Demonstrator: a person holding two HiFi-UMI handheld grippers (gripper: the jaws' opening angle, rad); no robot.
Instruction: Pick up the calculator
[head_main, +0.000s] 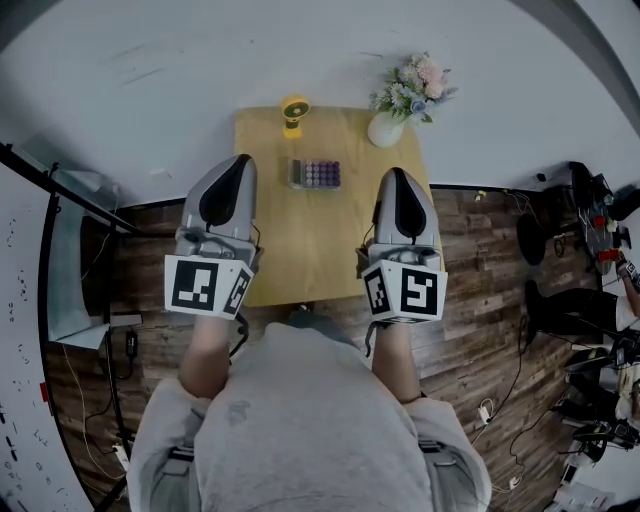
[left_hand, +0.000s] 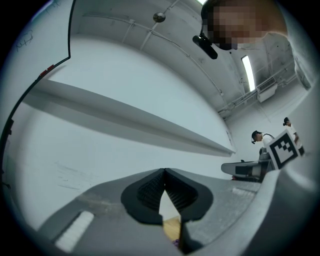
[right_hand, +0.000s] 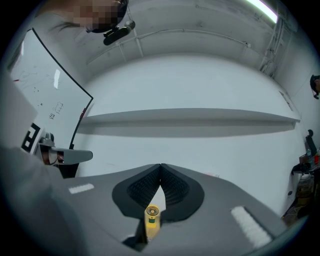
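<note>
A white wall (head_main: 300, 50) runs behind everything, with dark plank floor (head_main: 480, 250) below it. A whiteboard (right_hand: 45, 90) stands at the left, its scrawl too small to read, and cables (head_main: 515, 375) and gear crowd the floor at the right. The small wooden tabletop (head_main: 310, 250) sits with its back edge against the wall. Its front half is bare, and floor shows past both side edges. The left tongs (head_main: 240, 162) hang over the left edge and the right tongs (head_main: 394, 174) over the right edge. Both are closed tip to tip with nothing held. Their marker cubes (head_main: 205, 285) carry black-and-white square codes. A vase (head_main: 385, 130) of flowers fills the back right corner. The calculator (head_main: 314, 173), with purple keys, lies flat toward the back middle, between the two tong tips and apart from both. It sits just in front of the yellow fan (head_main: 294, 113) at the back edge. Its lettering cannot be read.
</note>
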